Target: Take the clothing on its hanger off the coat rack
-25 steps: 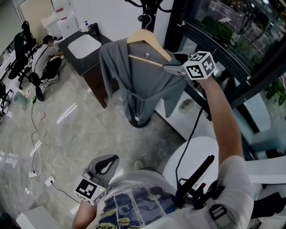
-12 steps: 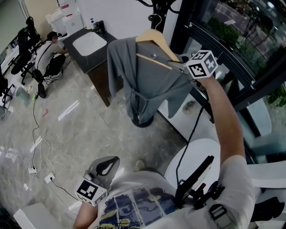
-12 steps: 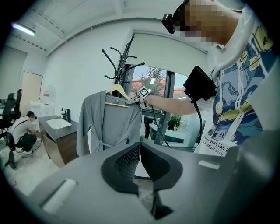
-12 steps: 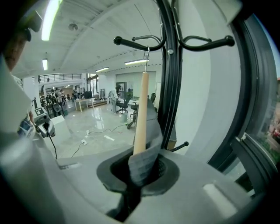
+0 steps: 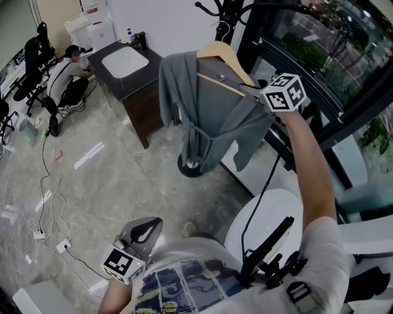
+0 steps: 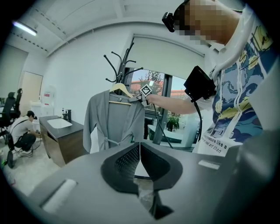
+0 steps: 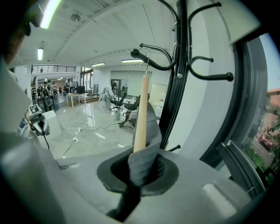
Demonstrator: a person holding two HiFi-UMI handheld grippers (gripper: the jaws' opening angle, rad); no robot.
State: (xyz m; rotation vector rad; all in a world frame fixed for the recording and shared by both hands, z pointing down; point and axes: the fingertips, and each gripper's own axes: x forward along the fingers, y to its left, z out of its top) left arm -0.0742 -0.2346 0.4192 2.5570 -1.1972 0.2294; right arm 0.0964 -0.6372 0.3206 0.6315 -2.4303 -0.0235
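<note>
Wooden hanger [image 5: 222,54] pinched beside the coat rack [image 5: 232,15]
The right gripper [image 7: 141,168] clamps its end through the grey robe [image 5: 209,116]; the left gripper [image 6: 139,148], jaws together, hangs well below.

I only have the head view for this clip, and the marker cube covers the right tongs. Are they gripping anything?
Observer: Yes. In the right gripper view, the right gripper has its tongs shut on the grey robe, where the fabric drapes over the end of the wooden hanger.
Operator: Is the hanger off the coat rack yet?
Observer: No. Its wire hook sits over one of the rack's curved arms.
Operator: And the left tongs?
Observer: The left gripper view shows the left gripper shut, with nothing between its tongs.
</note>
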